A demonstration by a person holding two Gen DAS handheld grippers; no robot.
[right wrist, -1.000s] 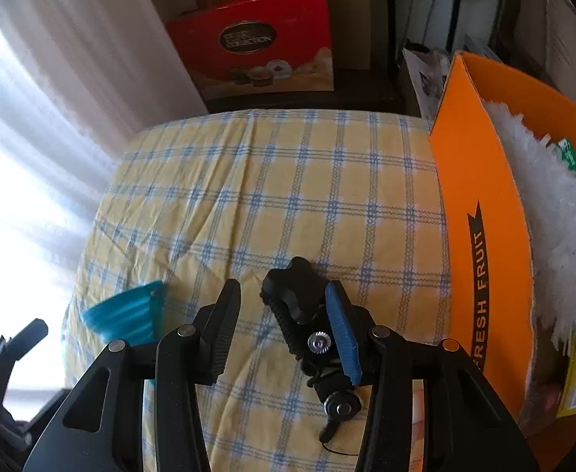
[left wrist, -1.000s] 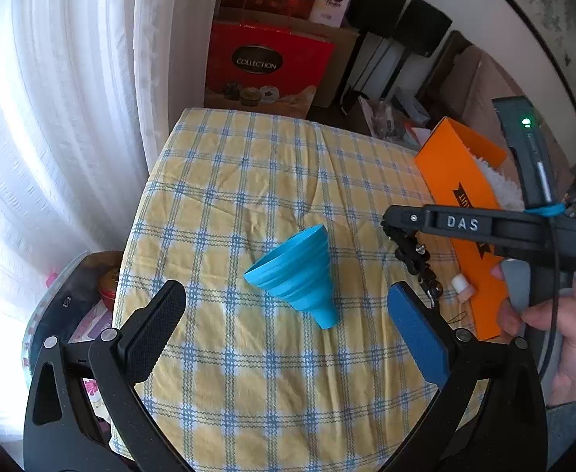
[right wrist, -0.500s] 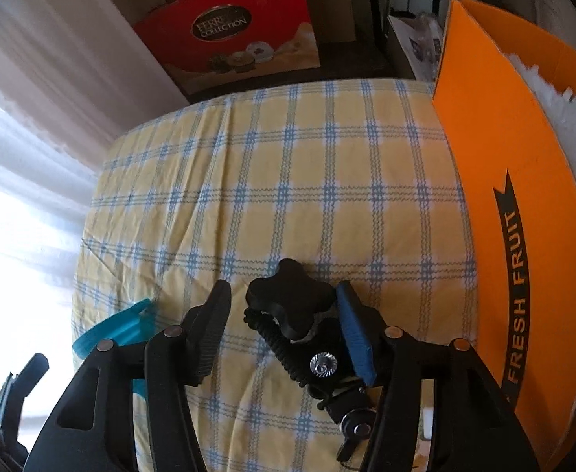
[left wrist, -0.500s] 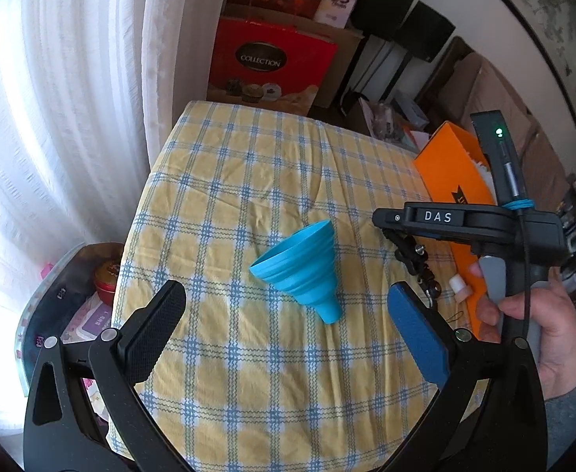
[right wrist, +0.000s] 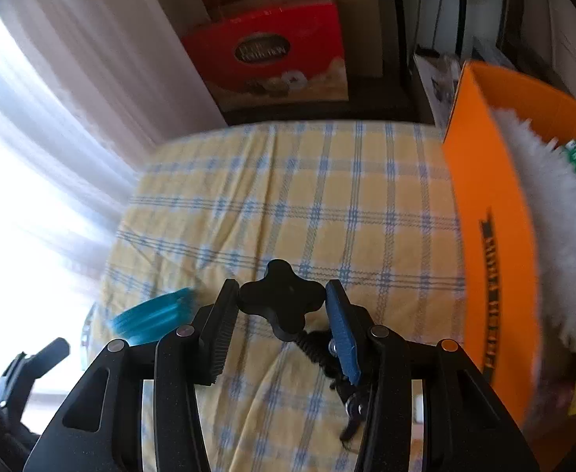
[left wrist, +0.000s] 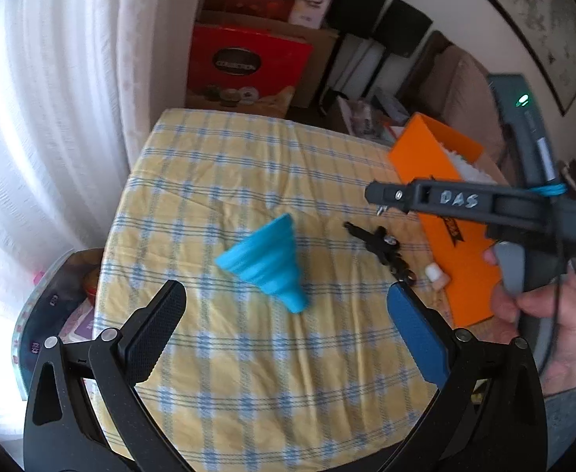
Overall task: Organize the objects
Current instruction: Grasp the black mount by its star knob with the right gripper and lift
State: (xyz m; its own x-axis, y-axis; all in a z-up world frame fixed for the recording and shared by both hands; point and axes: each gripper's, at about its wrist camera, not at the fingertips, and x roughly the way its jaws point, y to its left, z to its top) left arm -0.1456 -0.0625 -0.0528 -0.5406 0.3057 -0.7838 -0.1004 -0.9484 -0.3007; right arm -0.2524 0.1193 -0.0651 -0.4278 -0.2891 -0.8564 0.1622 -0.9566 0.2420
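Observation:
A blue collapsible funnel (left wrist: 262,263) lies on its side on the yellow checked tablecloth (left wrist: 229,181), its spout towards me; it also shows at the left in the right wrist view as the funnel (right wrist: 150,314). My left gripper (left wrist: 284,293) hovers open just short of it, with nothing between its fingers. My right gripper (right wrist: 282,295) is shut on the lobed knob of a black jointed clamp mount (right wrist: 282,299). The rest of the mount dangles below the pads. In the left wrist view the mount (left wrist: 382,246) hangs tilted under the gripper's grey body (left wrist: 457,200), above the cloth.
An orange cardboard box (right wrist: 488,216) stands along the table's right side with a white fluffy duster (right wrist: 555,216) inside. A small white piece (left wrist: 435,275) lies at its foot. A red gift box (left wrist: 244,67) and cartons sit on the floor beyond. White curtains hang at left.
My right gripper has risen a little with the mount, which now hangs tilted. The knob now sits squarely between both pads. The left gripper and the funnel have hardly moved.

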